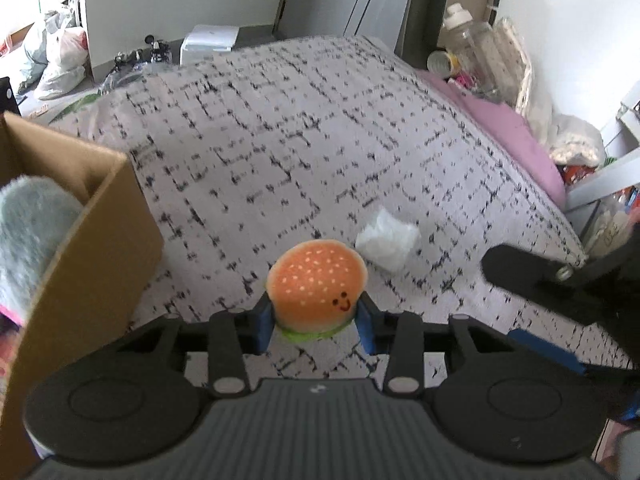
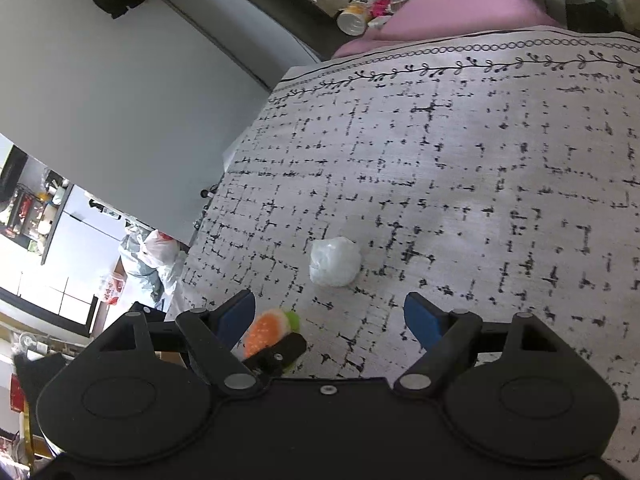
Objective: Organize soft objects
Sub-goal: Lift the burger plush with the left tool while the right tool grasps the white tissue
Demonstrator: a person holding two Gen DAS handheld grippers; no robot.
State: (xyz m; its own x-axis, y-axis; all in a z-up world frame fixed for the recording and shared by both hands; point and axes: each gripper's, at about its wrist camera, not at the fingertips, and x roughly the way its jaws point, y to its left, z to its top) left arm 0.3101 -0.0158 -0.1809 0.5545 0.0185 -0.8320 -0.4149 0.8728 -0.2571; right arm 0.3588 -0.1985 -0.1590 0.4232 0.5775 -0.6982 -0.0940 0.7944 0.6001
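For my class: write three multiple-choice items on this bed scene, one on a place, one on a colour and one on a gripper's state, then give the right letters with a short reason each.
1. Where is the cardboard box, seen from the left wrist view?
A. left of the burger toy
B. on the purple pillow
C. under the white bundle

2. What colour is the top of the burger toy?
A. blue
B. orange with pale specks
C. black

3. What is the state of the right gripper?
A. shut on the burger toy
B. shut on the white bundle
C. open, holding nothing

Answers:
1 A: the box stands at the left edge, with a grey plush inside.
2 B: the bun is orange and speckled, held in the left gripper.
3 C: its fingers stand apart, and the white bundle lies beyond them on the bedspread.
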